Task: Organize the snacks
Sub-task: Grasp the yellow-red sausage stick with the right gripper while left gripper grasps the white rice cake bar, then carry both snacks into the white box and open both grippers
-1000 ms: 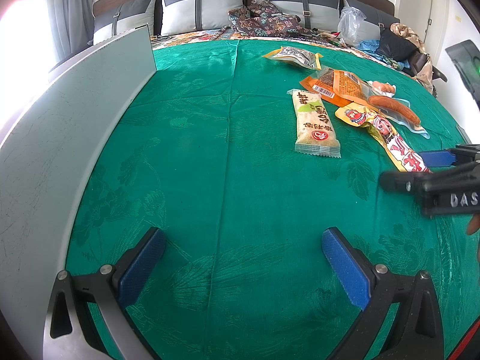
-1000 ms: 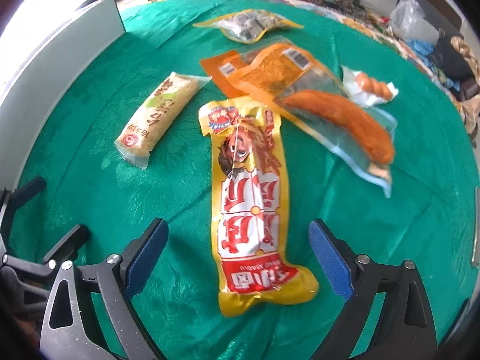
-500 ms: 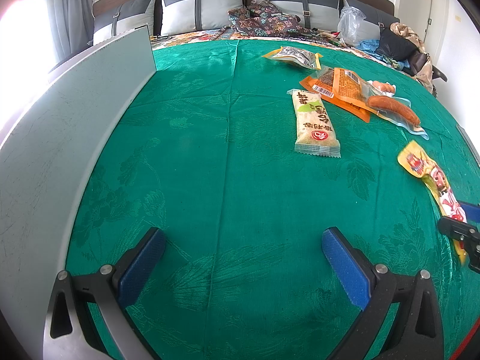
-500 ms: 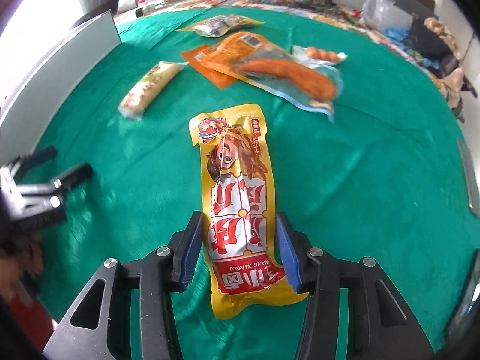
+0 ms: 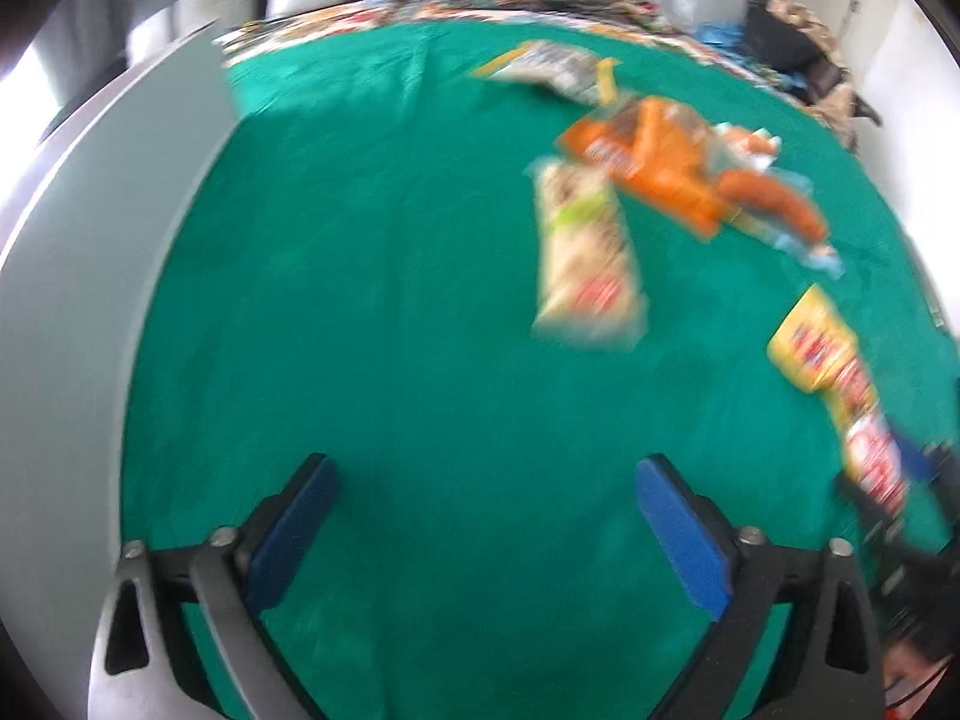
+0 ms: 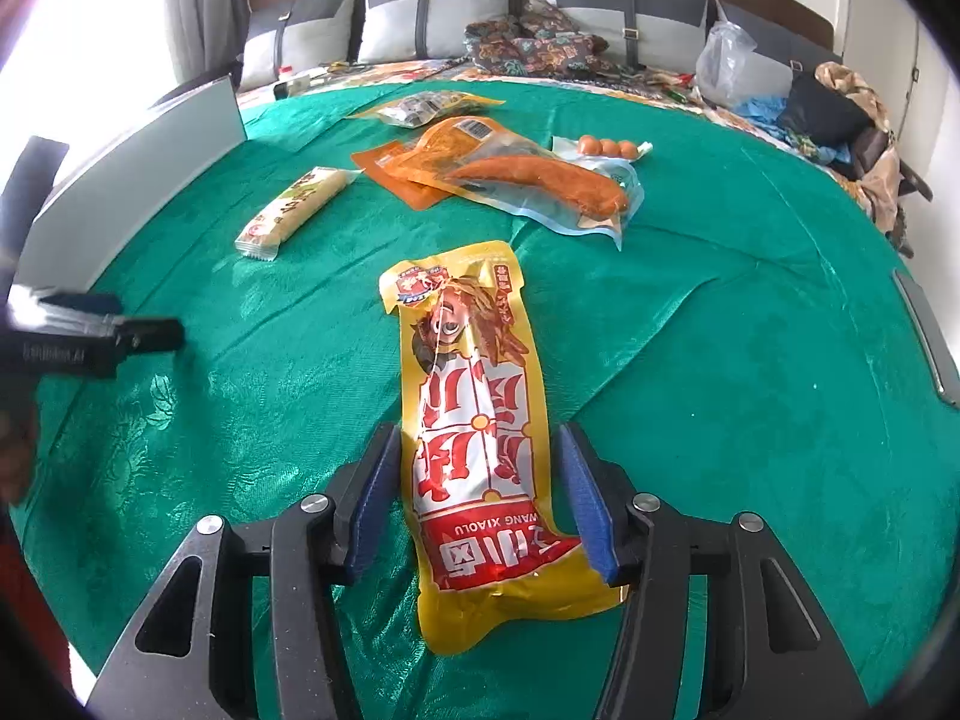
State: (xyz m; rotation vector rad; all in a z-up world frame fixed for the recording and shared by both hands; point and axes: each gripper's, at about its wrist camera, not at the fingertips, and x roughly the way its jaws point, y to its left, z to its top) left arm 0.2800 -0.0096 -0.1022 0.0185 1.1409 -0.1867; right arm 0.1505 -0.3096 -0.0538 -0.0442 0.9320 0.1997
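The right gripper (image 6: 480,492) straddles the lower half of the yellow sausage packet (image 6: 474,420), which lies flat on the green cloth (image 6: 720,360) with its printed face up and its top end toward twelve o'clock. Half a second ago the blue pads squeezed the packet's sides; now the jaws are opening, and a thin gap shows between each pad and the wrapper, so nothing is clamped. A second ago the same jaws stood wide, the packet lay up among the other snacks, and it touched the orange pile; it now sits well apart from that pile, nearer the camera.

At eleven o'clock from the packet lies the pale rice cracker bar (image 6: 294,210). At twelve to one o'clock lie the orange packets (image 6: 432,156) with the clear-wrapped sausage (image 6: 540,183) on top, a small pack of little sausages (image 6: 606,147) beside them, and a silver-and-yellow pouch (image 6: 426,108) farther back.

The left gripper (image 5: 480,528) hangs over bare cloth with its jaws wide apart and slowly closing, nothing between them. Its view, sharp in the earlier frames, is now smeared, and the snacks sit lower and nearer than before; the yellow packet (image 5: 834,384) shows at three o'clock. The grey board (image 5: 90,300) stands along the cloth's nine o'clock edge.
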